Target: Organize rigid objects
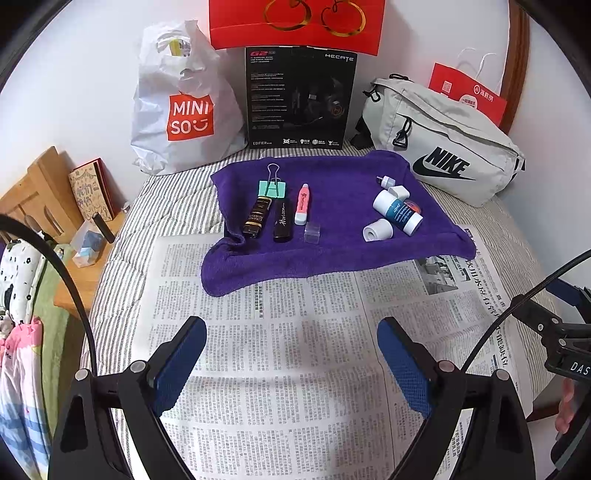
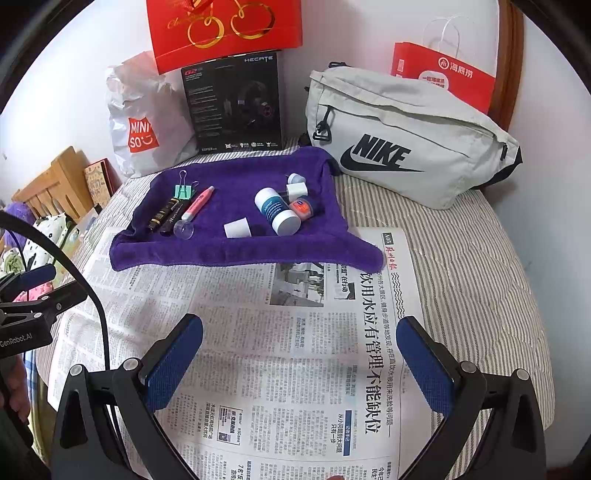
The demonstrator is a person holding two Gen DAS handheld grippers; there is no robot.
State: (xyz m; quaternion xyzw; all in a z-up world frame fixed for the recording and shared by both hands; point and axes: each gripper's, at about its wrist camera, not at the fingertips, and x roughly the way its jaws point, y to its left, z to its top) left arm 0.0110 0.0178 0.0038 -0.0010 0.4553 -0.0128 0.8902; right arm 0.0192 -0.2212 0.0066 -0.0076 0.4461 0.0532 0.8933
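A purple towel (image 1: 332, 236) (image 2: 229, 247) lies on the bed and carries small objects. At its left a green binder clip (image 1: 272, 188) (image 2: 183, 191), a black-gold tube (image 1: 256, 220) (image 2: 162, 214), a black Horizon tube (image 1: 282, 220) (image 2: 173, 218), a pink pen (image 1: 303, 205) (image 2: 199, 205) and a clear cap (image 1: 311, 233) (image 2: 183, 229) sit in a row. At the right lie a white-blue bottle (image 1: 397, 212) (image 2: 277, 211), a white cap (image 1: 377, 229) (image 2: 237, 228), an orange-lidded jar (image 2: 302, 207) and small white pieces (image 1: 398, 191) (image 2: 296, 189). My left gripper (image 1: 291, 332) and right gripper (image 2: 299, 328) hover open over the newspaper (image 1: 295, 332) (image 2: 258, 350), empty.
Against the wall stand a Miniso bag (image 1: 181, 107), a black headset box (image 1: 299, 99), a red gift bag (image 1: 295, 22), a grey Nike pouch (image 1: 443, 147) (image 2: 399, 136) and a red paper bag (image 2: 443, 74). A wooden bedside table (image 1: 48, 206) with a book sits at the left.
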